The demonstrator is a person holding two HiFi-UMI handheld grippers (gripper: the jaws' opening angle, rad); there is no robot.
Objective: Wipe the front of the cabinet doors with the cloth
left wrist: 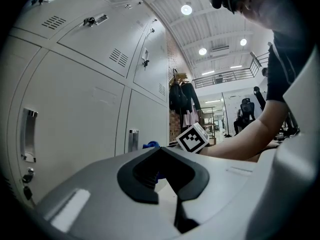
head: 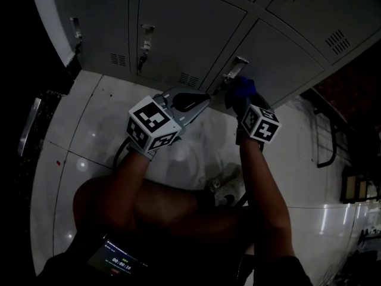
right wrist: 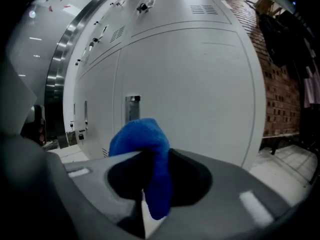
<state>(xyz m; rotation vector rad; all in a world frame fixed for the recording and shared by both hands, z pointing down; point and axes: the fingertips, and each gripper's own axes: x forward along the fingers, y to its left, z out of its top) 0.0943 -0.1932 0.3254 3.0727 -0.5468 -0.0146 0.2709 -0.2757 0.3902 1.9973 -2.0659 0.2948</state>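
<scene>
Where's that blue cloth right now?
The blue cloth is pinched in the right gripper, on the person's right side, close in front of a cabinet door near its metal handle.

Glossy pale floor tiles (head: 83, 130). A brick wall (right wrist: 282, 91) has dark coats (left wrist: 182, 95) hanging on it. Round ceiling lights (left wrist: 186, 9) glow above a railing (left wrist: 225, 76).

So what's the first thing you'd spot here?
The bright blue cloth, pinched in the right tongs close to the grey cabinet doors. Then the black-and-white marker cube on the left tongs, in the middle of the head view.
</scene>
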